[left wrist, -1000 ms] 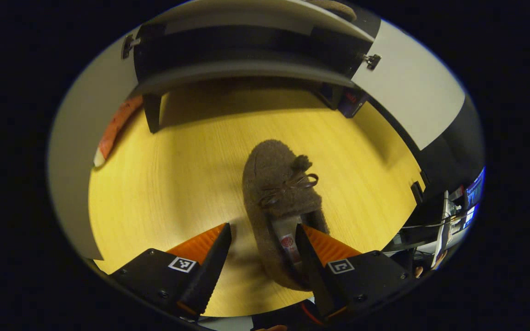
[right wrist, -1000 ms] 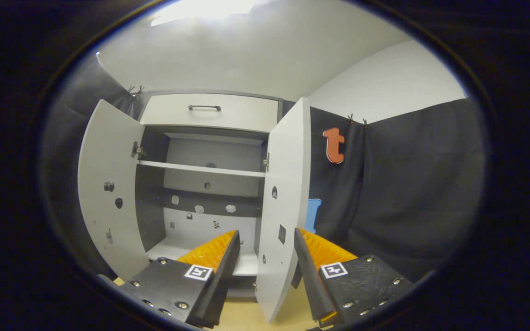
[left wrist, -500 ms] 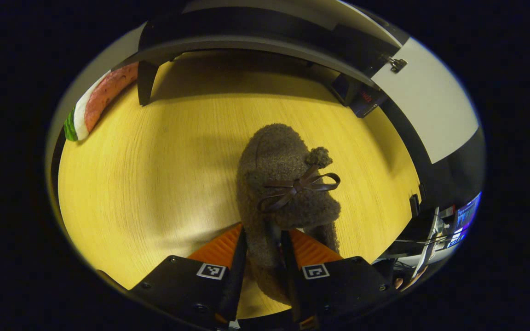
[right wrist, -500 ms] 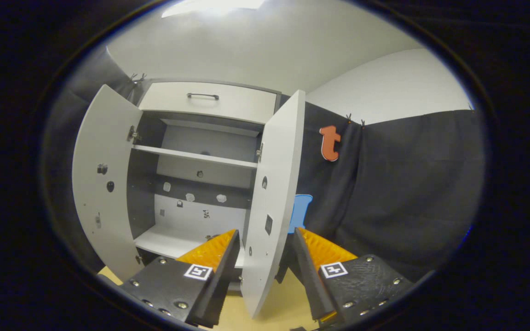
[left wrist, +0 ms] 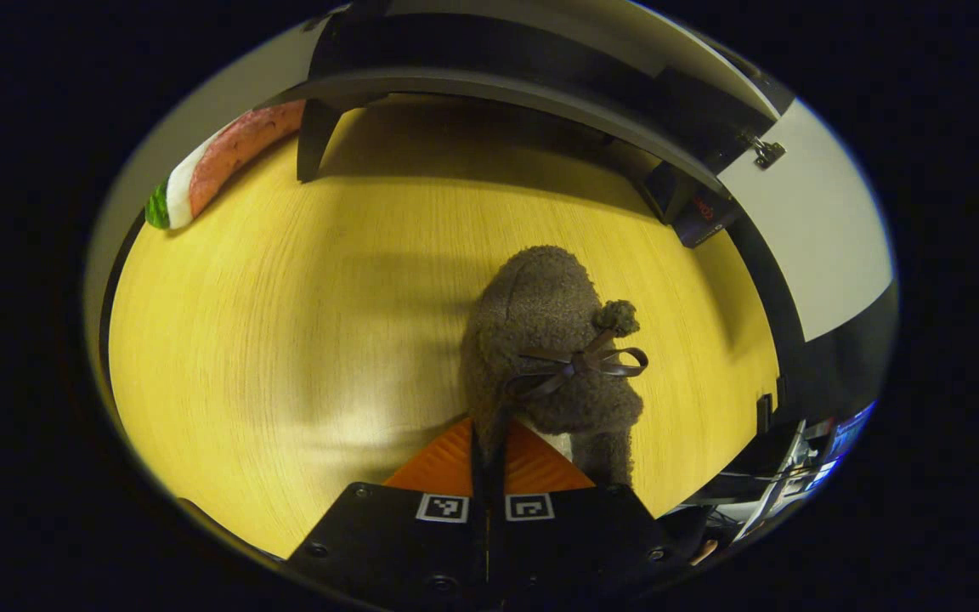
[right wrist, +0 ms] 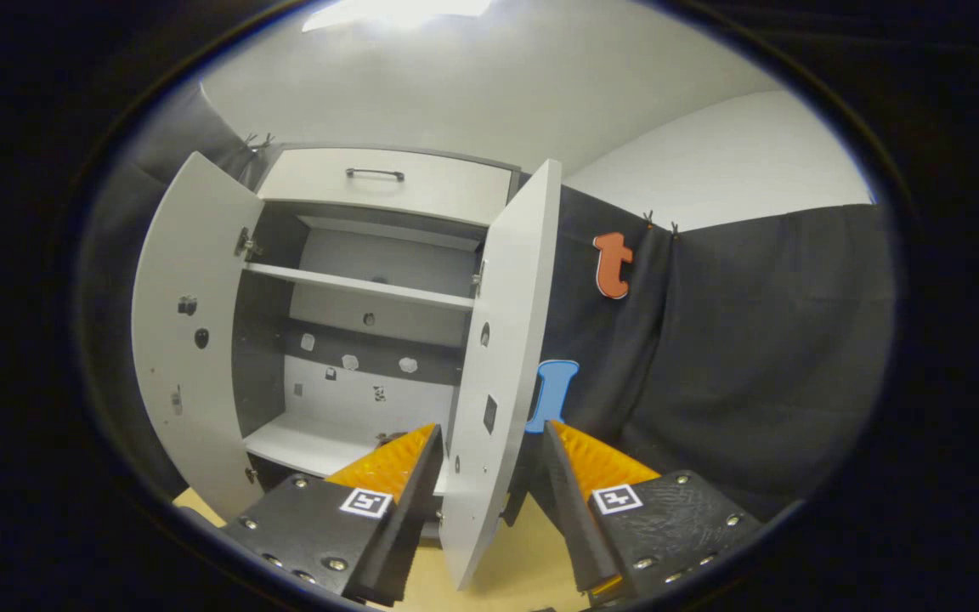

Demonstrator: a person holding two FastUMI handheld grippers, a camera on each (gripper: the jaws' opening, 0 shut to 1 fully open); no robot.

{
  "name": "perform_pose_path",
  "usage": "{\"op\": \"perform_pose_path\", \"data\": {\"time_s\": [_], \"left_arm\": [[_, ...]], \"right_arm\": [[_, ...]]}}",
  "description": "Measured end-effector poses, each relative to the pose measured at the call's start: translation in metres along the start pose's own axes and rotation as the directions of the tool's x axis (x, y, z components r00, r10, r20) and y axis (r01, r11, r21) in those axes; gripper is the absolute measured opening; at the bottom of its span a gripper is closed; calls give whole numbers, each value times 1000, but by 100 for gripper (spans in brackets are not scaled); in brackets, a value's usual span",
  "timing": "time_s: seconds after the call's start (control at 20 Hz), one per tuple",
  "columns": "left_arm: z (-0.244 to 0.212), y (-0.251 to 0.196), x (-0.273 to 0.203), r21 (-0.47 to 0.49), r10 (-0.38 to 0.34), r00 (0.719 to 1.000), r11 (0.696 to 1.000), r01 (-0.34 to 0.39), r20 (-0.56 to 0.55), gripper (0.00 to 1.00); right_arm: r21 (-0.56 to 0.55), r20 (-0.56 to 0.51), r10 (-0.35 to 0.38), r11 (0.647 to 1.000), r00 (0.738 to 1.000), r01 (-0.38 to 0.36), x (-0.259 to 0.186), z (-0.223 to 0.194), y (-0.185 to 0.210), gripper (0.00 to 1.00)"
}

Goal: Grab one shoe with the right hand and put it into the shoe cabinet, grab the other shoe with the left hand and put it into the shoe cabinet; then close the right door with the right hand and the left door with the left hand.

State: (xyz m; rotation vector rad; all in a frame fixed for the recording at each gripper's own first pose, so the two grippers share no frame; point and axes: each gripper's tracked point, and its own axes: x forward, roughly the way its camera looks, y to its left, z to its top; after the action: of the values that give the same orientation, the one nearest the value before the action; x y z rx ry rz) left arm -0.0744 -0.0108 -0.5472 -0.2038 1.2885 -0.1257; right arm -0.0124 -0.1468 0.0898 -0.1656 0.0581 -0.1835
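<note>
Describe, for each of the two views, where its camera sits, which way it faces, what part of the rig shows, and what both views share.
Left gripper view: rides the left gripper, facing down at the fuzzy brown slipper with a bow on the yellow wooden floor; its closed fingers pinch the slipper's heel edge.
Right gripper view: rides the right gripper, facing level at the open white shoe cabinet; its fingers stand open, straddling the right door.
Shared: cabinet and floor.

shoe [left wrist: 553,340] on floor [left wrist: 285,340] | before cabinet [right wrist: 370,289] | doors open
</note>
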Motion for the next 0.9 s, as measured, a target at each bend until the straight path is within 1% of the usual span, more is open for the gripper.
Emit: {"op": "perform_pose_path", "data": {"time_s": [0.05, 0.1, 0.15, 0.2, 0.3, 0.4, 0.6, 0.75, 0.9], "left_arm": [[4, -1, -2, -1, 1, 1000, 1000, -1, 9, 1], [9, -2, -6, 10, 18, 999, 1000, -18, 34, 1], [17, -5, -15, 39, 32, 997, 999, -35, 73, 1], [26, -14, -24, 68, 26, 993, 997, -34, 112, 1], [50, -40, -44, 77, -29, 984, 997, 16, 176, 1], [74, -58, -73, 75, -75, 968, 995, 59, 240, 1], [126, -74, -137, 98, -124, 923, 991, 95, 363, 1], [176, -83, -171, 108, -133, 878, 990, 93, 460, 1], [219, -96, -197, 101, -153, 833, 988, 117, 532, 1]], "right_arm": [[-5, 0, -4, 1000, 1000, 4, 0, -1, -3, 71], [-9, -3, -10, 1000, 1000, 10, -2, -3, -6, 69], [-9, -6, -14, 1000, 1000, 13, -2, -4, -9, 69], [-7, -9, -18, 1000, 1000, 18, -4, -7, -11, 70], [6, -16, -27, 1000, 999, 27, -5, -11, -18, 71], [23, -17, -33, 999, 999, 34, -8, -12, -24, 71], [25, -8, -48, 999, 999, 48, -14, -12, -33, 71], [25, 0, -56, 998, 998, 56, -19, -13, -39, 71], [29, -1, -63, 998, 998, 63, -23, -17, -44, 71]]}}
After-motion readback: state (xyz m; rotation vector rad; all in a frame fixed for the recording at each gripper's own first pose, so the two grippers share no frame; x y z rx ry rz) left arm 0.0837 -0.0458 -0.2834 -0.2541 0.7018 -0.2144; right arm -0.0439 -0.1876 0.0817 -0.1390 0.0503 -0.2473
